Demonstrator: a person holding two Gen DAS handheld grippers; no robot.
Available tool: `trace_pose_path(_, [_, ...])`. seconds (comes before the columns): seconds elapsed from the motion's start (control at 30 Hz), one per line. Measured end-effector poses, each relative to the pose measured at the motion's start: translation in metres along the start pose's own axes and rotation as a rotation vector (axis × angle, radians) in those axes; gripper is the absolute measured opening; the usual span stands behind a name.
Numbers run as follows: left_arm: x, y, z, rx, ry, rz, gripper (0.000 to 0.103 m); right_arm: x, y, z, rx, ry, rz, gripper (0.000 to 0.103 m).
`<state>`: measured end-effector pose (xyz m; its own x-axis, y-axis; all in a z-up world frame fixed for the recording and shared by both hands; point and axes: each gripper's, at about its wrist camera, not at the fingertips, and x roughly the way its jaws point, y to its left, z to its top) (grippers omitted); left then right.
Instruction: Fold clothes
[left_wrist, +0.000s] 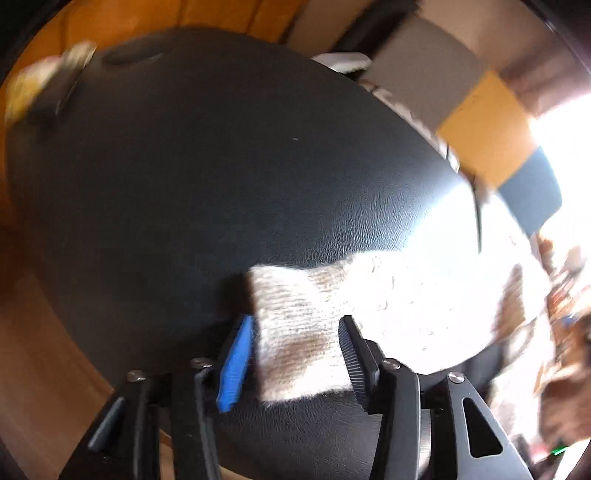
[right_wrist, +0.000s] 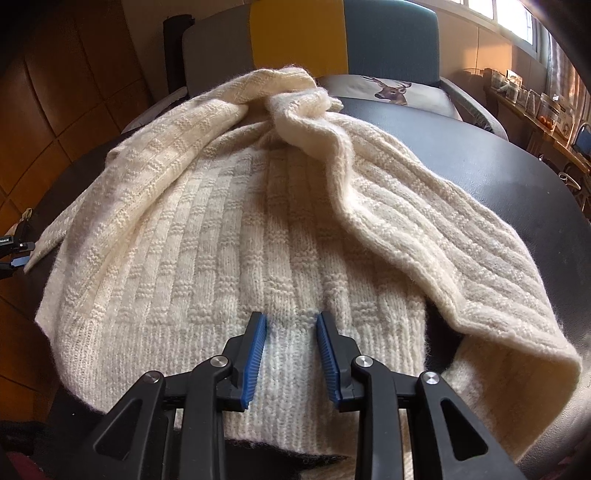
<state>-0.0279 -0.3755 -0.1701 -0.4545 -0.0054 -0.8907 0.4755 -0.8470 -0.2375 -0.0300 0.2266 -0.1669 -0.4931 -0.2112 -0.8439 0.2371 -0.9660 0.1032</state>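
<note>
One black tabletop (right_wrist: 517, 177) holds one cream sweater (right_wrist: 229, 229). It lies spread out, running long-ways away from the right tongs (right_wrist: 291, 354). These hang spread apart right over its near hem, gripping nothing. One sleeve end (left_wrist: 295, 332) sits between the left tongs (left_wrist: 295, 354), also spread wide, not squeezing. Two tongs, both near.
</note>
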Motion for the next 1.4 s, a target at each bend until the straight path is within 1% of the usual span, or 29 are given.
trace_pose_path(0.03, [0.0, -0.003, 0.002, 0.004, -0.009, 0.007, 0.014, 0.0, 0.001, 0.001, -0.004, 0.008, -0.006, 0.029])
trace_pose_path(0.1, [-0.003, -0.001, 0.009, -0.041, -0.037, -0.009, 0.012, 0.002, 0.003, 0.006, -0.016, 0.033, -0.018, 0.03])
trace_pose_path(0.17, [-0.015, 0.01, 0.026, -0.103, -0.109, -0.006, 0.012, 0.003, 0.004, 0.01, -0.018, 0.062, -0.022, 0.03])
trace_pose_path(0.27, [-0.032, 0.027, 0.056, -0.156, -0.188, 0.025, 0.012, 0.004, 0.004, 0.017, -0.012, 0.101, -0.024, 0.03])
trace_pose_path(0.33, [-0.035, 0.035, 0.075, -0.159, -0.211, 0.054, 0.012, 0.006, 0.005, 0.021, -0.018, 0.113, -0.029, 0.03])
trace_pose_path(0.4, [-0.03, 0.04, 0.094, -0.142, -0.208, 0.089, 0.012, 0.007, 0.007, 0.024, -0.034, 0.121, -0.038, 0.03])
trace_pose_path(0.47, [-0.017, 0.028, 0.111, -0.115, -0.171, 0.123, 0.012, 0.008, 0.009, 0.028, -0.05, 0.131, -0.046, 0.03])
trace_pose_path(0.53, [-0.006, 0.03, 0.126, -0.114, -0.129, 0.152, 0.014, 0.008, 0.011, 0.033, -0.059, 0.139, -0.051, 0.03])
trace_pose_path(0.57, [-0.004, 0.033, 0.131, -0.121, -0.121, 0.162, 0.015, 0.008, 0.011, 0.035, -0.057, 0.138, -0.046, 0.03])
trace_pose_path(0.67, [-0.011, 0.048, 0.139, -0.164, -0.132, 0.183, 0.016, 0.003, 0.011, 0.048, -0.048, 0.104, -0.017, 0.03])
trace_pose_path(0.7, [-0.019, 0.055, 0.139, -0.178, -0.142, 0.201, 0.02, 0.001, 0.011, 0.053, -0.048, 0.085, -0.009, 0.03])
trace_pose_path(0.73, [-0.028, 0.06, 0.136, -0.193, -0.151, 0.196, 0.024, -0.003, 0.011, 0.057, -0.048, 0.052, -0.003, 0.03])
trace_pose_path(0.77, [-0.036, 0.064, 0.132, -0.207, -0.162, 0.168, 0.024, -0.007, 0.01, 0.061, -0.049, 0.019, 0.003, 0.03])
trace_pose_path(0.83, [-0.051, 0.062, 0.117, -0.189, -0.174, 0.072, 0.03, -0.014, 0.006, 0.069, -0.039, -0.041, 0.012, 0.03])
trace_pose_path(0.87, [-0.056, 0.052, 0.105, -0.156, -0.171, 0.02, 0.031, -0.016, 0.004, 0.073, -0.032, -0.066, 0.012, 0.03])
trace_pose_path(0.9, [-0.058, 0.036, 0.09, -0.107, -0.161, -0.029, 0.032, -0.016, 0.004, 0.078, -0.031, -0.084, 0.0, 0.03])
trace_pose_path(0.93, [-0.058, 0.019, 0.074, -0.054, -0.144, -0.076, 0.036, -0.016, 0.003, 0.082, -0.031, -0.102, -0.016, 0.03])
trace_pose_path(1.0, [-0.055, -0.018, 0.041, 0.056, -0.092, -0.167, 0.041, -0.014, 0.002, 0.089, -0.035, -0.124, -0.084, 0.03])
trace_pose_path(1.03, [-0.052, -0.037, 0.024, 0.105, -0.059, -0.212, 0.041, -0.012, 0.0, 0.092, -0.037, -0.133, -0.115, 0.03])
trace_pose_path(1.1, [-0.046, -0.073, -0.011, 0.185, 0.012, -0.319, 0.041, -0.007, 0.001, 0.096, -0.071, -0.139, -0.116, 0.03])
trace_pose_path(1.13, [-0.044, -0.091, -0.027, 0.218, 0.044, -0.358, 0.041, -0.004, 0.002, 0.097, -0.091, -0.139, -0.119, 0.03])
trace_pose_path(1.17, [-0.042, -0.108, -0.043, 0.249, 0.075, -0.394, 0.042, 0.0, 0.003, 0.098, -0.107, -0.139, -0.15, 0.03])
trace_pose_path(1.23, [-0.039, -0.139, -0.071, 0.301, 0.119, -0.438, 0.042, 0.011, 0.004, 0.101, -0.144, -0.136, -0.228, 0.03])
trace_pose_path(1.27, [-0.038, -0.156, -0.08, 0.321, 0.134, -0.446, 0.043, 0.018, 0.005, 0.104, -0.165, -0.132, -0.265, 0.03])
trace_pose_path(1.33, [-0.034, -0.192, -0.092, 0.366, 0.161, -0.451, 0.043, 0.031, 0.001, 0.109, -0.191, -0.106, -0.252, 0.029])
trace_pose_path(1.37, [-0.032, -0.21, -0.099, 0.389, 0.174, -0.452, 0.044, 0.035, -0.002, 0.113, -0.194, -0.097, -0.238, 0.017])
trace_pose_path(1.4, [-0.031, -0.222, -0.106, 0.413, 0.187, -0.451, 0.045, 0.033, -0.007, 0.118, -0.186, -0.112, -0.226, 0.014])
